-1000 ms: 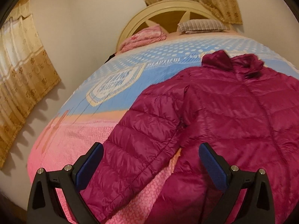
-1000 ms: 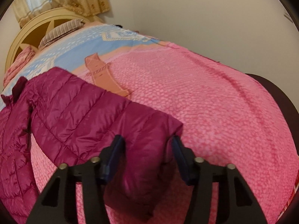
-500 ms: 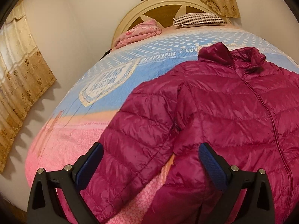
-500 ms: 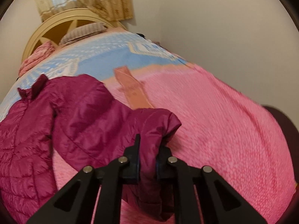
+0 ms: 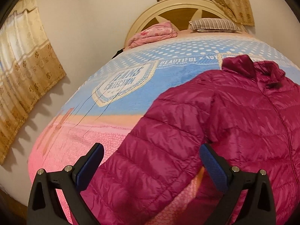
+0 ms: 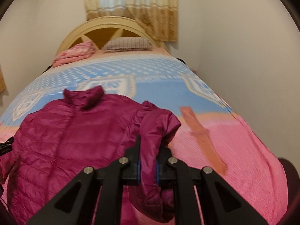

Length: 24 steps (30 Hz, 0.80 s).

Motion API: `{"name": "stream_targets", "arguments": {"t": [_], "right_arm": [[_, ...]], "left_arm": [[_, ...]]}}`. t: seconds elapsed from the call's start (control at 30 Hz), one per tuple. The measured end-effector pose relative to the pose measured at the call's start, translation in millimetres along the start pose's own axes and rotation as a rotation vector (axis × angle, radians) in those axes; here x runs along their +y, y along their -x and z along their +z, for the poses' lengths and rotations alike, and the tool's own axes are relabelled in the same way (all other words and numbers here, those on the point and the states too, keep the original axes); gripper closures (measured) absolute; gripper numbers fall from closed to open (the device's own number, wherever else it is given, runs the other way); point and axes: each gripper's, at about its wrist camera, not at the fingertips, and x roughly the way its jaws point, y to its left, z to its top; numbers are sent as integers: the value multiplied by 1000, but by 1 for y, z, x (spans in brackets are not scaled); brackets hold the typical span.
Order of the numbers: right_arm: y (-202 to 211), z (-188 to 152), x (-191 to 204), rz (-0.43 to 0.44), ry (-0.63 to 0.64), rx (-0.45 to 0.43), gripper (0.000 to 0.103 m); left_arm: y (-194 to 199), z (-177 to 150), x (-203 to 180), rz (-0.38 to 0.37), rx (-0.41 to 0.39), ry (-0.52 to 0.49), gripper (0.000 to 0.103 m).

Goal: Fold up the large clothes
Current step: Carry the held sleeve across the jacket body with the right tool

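Observation:
A magenta quilted puffer jacket (image 5: 243,116) lies front up on the bed, collar toward the headboard. In the left wrist view its left sleeve (image 5: 150,159) runs down between the blue pads of my left gripper (image 5: 151,163), which stands wide open without pressing on it. In the right wrist view the same jacket (image 6: 71,136) fills the lower left. My right gripper (image 6: 148,161) is shut on the jacket's right sleeve (image 6: 155,129), lifted and bunched above the jacket's side. The sleeve's cuff hangs below the pads.
The bed cover (image 6: 234,150) is pink near me and blue with white dots farther off. A folded pink blanket (image 5: 155,33) and a striped pillow (image 5: 213,24) lie by the cream headboard (image 6: 105,28). Curtains (image 5: 24,56) hang on the walls. Another gripper's tip (image 6: 5,146) shows at the left edge.
My right gripper closed on the right sleeve, then rose and swung it in toward the jacket's body. The left gripper stayed open and shifted a little to the left over the left sleeve.

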Motion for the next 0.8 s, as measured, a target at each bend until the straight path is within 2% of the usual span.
{"name": "stream_targets", "arguments": {"t": [0.27,0.5,0.67,0.8], "right_arm": [[-23,11,87,84,100,-8,90],[-62,2,165,140,164,15,90],[-88,-5,202,150,197,43,90],[-106,-17,224,164,225,76,90]], "left_arm": [[-22,2,26,20,21,50,1],[-48,-3,45,73,38,54,1],[-66,-6,58,93,66,76,1],[-72,-9,59,109,55,64,1]]}}
